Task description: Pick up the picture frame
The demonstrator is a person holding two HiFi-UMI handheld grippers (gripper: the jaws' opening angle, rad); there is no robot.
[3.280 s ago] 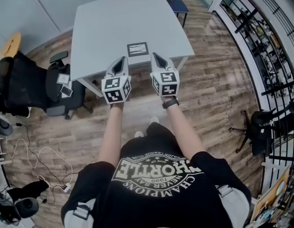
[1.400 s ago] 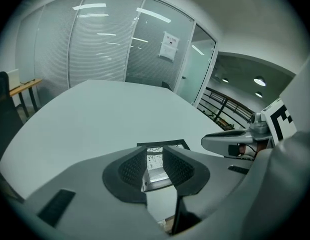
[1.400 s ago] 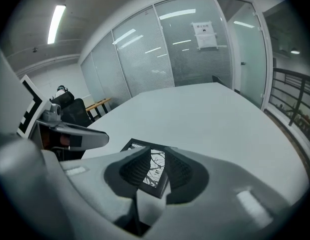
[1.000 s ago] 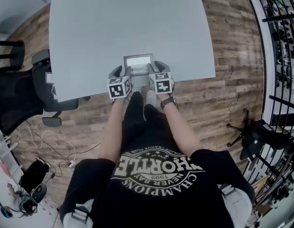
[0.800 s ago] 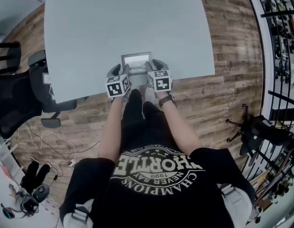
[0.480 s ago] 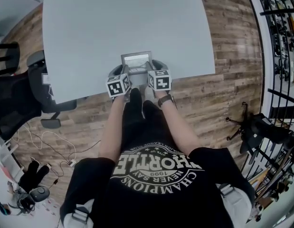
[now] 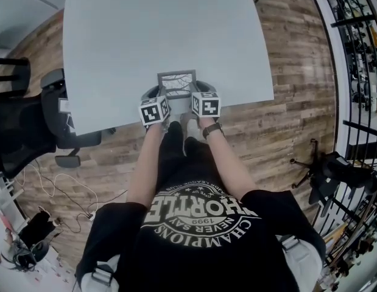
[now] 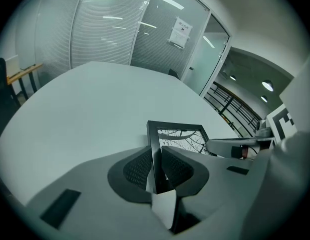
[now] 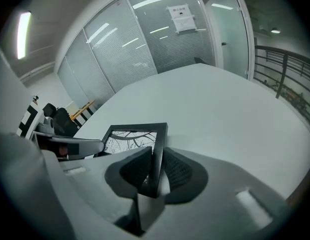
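My left gripper (image 8: pixel 157 156) has just been closing its jaws, and its ribbed pads now pinch the left rail of the picture frame (image 8: pixel 181 136) from both sides. My right gripper (image 9: pixel 156 164) has been closing as well, and its pads clamp the opposite, right rail in the same way, the black edge running straight up between them.

The frame sits between the two grippers at the near edge of the grey table (image 7: pixel 158 23), close to my body. Its black border surrounds a pale print of dark branching lines, face up. I cannot tell whether its underside is touching the tabletop or just clear of it.

From the head view both marker cubes sit side by side just below the frame, with my forearms reaching out from a black printed T-shirt (image 7: pixel 200 224). A dark office chair (image 7: pixel 30 123) stands on the wood floor (image 7: pixel 285 120) off the table's left side.
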